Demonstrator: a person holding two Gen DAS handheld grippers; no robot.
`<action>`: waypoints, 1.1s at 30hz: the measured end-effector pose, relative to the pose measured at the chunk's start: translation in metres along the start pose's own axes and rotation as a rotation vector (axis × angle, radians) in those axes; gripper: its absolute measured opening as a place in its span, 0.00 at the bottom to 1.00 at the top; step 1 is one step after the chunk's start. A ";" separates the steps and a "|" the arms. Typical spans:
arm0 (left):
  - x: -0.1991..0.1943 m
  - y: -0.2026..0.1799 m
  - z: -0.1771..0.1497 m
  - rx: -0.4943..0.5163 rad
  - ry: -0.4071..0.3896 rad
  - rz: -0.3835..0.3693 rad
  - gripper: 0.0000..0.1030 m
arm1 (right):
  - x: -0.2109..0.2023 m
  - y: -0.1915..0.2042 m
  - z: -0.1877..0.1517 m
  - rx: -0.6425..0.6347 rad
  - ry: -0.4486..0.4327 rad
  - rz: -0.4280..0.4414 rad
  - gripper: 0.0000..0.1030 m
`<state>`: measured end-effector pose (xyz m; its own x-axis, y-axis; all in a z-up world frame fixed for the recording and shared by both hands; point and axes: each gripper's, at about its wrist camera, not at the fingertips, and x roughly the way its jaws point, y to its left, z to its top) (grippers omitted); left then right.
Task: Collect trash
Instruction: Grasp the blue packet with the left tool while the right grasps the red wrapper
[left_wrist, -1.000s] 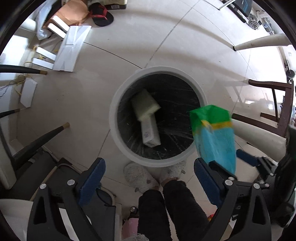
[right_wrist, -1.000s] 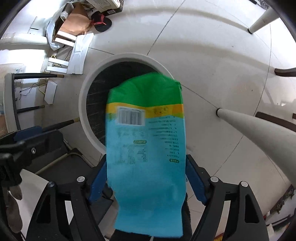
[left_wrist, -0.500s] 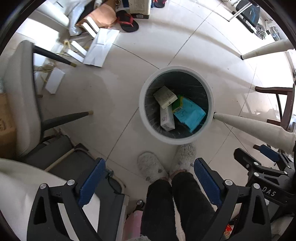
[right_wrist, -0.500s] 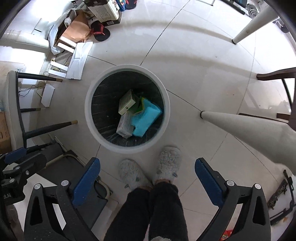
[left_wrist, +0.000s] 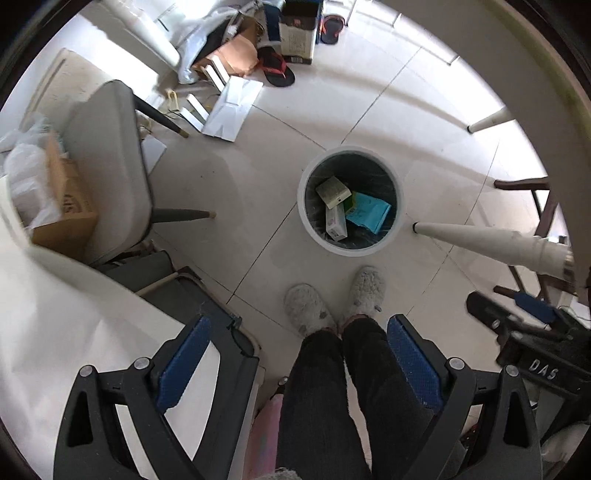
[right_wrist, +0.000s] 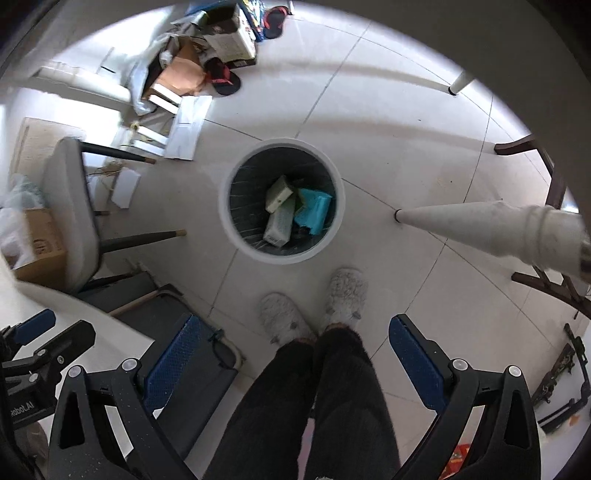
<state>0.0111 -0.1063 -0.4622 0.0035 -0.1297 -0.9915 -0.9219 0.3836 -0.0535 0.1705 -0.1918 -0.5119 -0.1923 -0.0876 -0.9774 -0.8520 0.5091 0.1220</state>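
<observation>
A round white bin stands on the tiled floor far below both grippers. Inside it lie a blue and green packet, a pale green box and a white carton. My left gripper points straight down, open and empty. My right gripper is also open, nothing between its blue pads. The right gripper shows at the right edge of the left wrist view; the left gripper shows at the left edge of the right wrist view.
A person's dark trousers and grey fluffy slippers stand just in front of the bin. A grey chair and cardboard box are left. A white table leg slants in right. Cartons, papers and sandals clutter the far floor.
The blue and green packet left my right gripper and dropped into the bin. Both grippers rose well above the bin, which now looks smaller, and the right jaws opened wider.
</observation>
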 end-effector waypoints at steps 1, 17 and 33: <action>-0.012 0.001 -0.003 -0.005 -0.011 0.000 0.95 | -0.009 0.003 -0.004 -0.004 0.009 0.015 1.00; -0.205 0.010 0.066 -0.102 -0.318 0.022 0.95 | -0.167 0.042 0.001 -0.062 0.029 0.275 1.00; -0.175 -0.076 0.334 -0.243 -0.213 0.002 0.94 | -0.274 -0.055 0.356 0.115 -0.288 0.231 1.00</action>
<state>0.2104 0.1929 -0.3244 0.0593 0.0749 -0.9954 -0.9874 0.1509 -0.0474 0.4434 0.1097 -0.3119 -0.2148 0.2762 -0.9368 -0.7390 0.5812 0.3408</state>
